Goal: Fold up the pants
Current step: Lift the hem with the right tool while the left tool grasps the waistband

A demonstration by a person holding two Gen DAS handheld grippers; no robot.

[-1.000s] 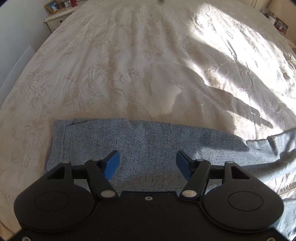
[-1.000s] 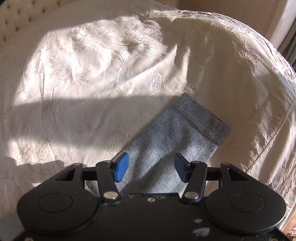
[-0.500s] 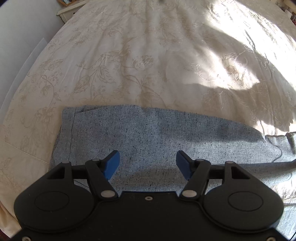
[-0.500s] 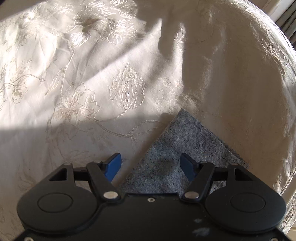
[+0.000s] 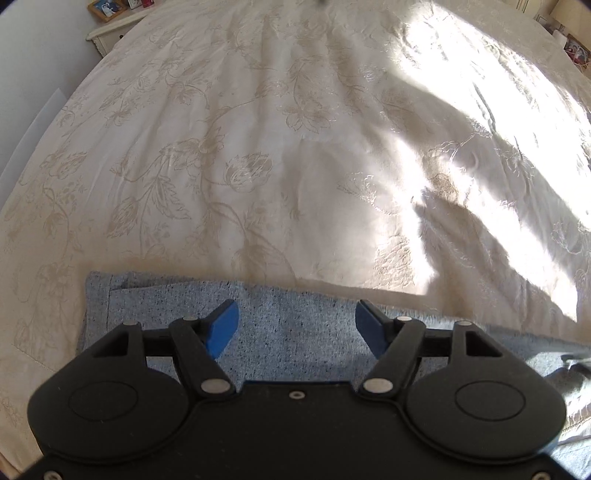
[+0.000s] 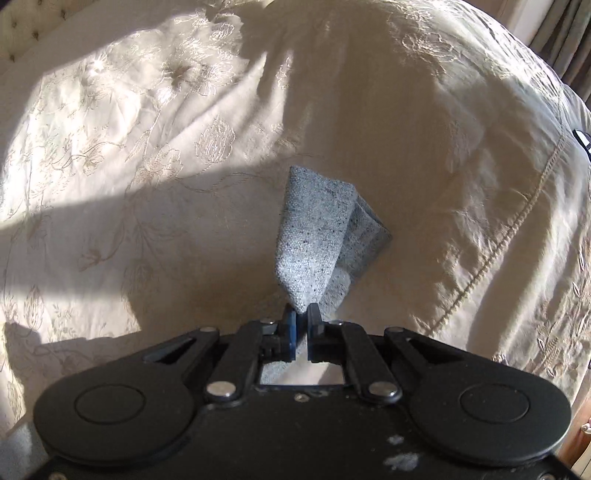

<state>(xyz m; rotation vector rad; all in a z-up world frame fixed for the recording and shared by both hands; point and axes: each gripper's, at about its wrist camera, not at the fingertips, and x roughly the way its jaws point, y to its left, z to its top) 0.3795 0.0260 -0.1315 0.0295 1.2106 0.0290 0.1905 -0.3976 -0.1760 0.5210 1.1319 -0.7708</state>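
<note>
Pants (image 5: 295, 325) of speckled grey-blue cloth lie flat near the close edge of a bed, on a cream bedspread (image 5: 258, 147) stitched with flowers and leaves. In the left wrist view the left gripper (image 5: 296, 325) hangs over the wide end of the pants with its blue-tipped jaws spread wide and nothing between them; whether the tips touch the cloth cannot be told. In the right wrist view the right gripper (image 6: 302, 319) has its jaws pinched tight on a corner of the leg end (image 6: 317, 236), which is lifted off the bedspread and folded over on itself, so that a second layer shows behind and to the right. Much of the pants is hidden under the black gripper bodies in both views. Sunlight and hard shadows cross the bedspread, washing out its pattern in places. A bedside table (image 5: 107, 35) with a framed picture (image 5: 107, 7) sits at the far left corner, small and partly cut off.
</note>
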